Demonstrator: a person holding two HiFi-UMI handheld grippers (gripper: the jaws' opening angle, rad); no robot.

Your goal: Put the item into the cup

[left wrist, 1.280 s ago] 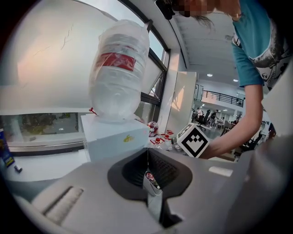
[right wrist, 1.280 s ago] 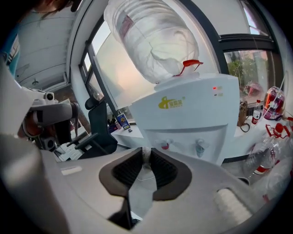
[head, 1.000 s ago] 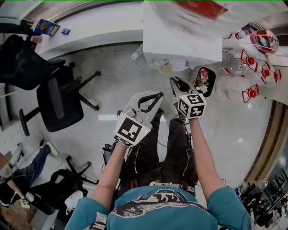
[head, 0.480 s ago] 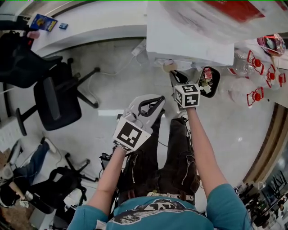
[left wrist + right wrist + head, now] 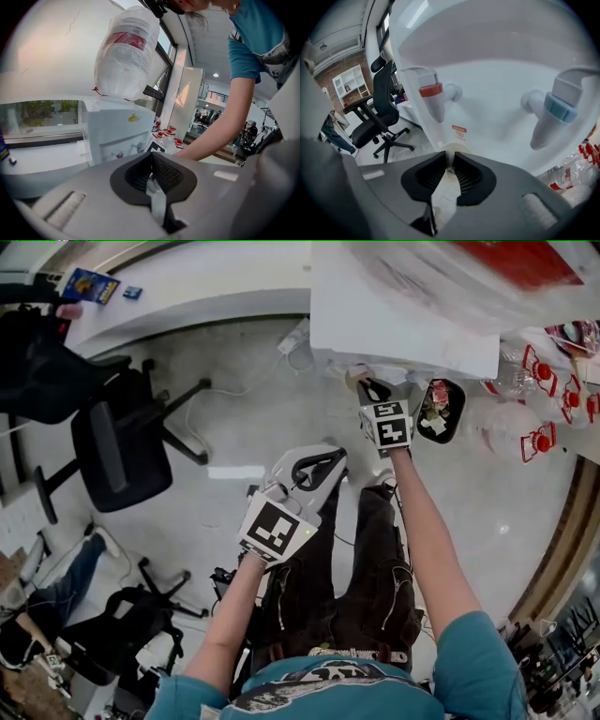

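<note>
While the right gripper [image 5: 450, 165] pinches a small pale item [image 5: 450, 170] at its jaw tips, with the jaws only a narrow slit apart, the item is too small to identify. Cream paper cup [image 5: 454, 148] sits just beyond the tips, low centre of the right gripper view, under the white water dispenser [image 5: 487, 84]. Cup contents not visible. Item is at the jaw tips, not in the cup. Red tap [image 5: 432, 96] is up-left of the cup, blue tap [image 5: 557, 112] at right.

Head view: right forearm [image 5: 427, 540] is stretched straight, running from lower right up to the gripper at upper centre. The gripper tilts down at the dispenser's base.

Left gripper [image 5: 152, 157] has its jaws together at the tips. A thin pale strip shows between the pads; can't tell if anything is held. Left forearm [image 5: 234, 615] is angled up from bottom centre, with its gripper mid frame over the person's legs, well short of the dispenser.

Black oval bin [image 5: 460, 407] just right of the right gripper holds red and white scraps. Clear plastic jars with red lids [image 5: 536, 440] at right edge, contents unclear. Large clear water bottle [image 5: 126, 51] sits atop the dispenser, upper centre of the left gripper view. Black office chair [image 5: 117, 451] at left.

Versus a second ago: the right gripper is higher in the head view and closer to the dispenser, with the arm more extended and the jaw gap the same. Left gripper has barely shifted.
</note>
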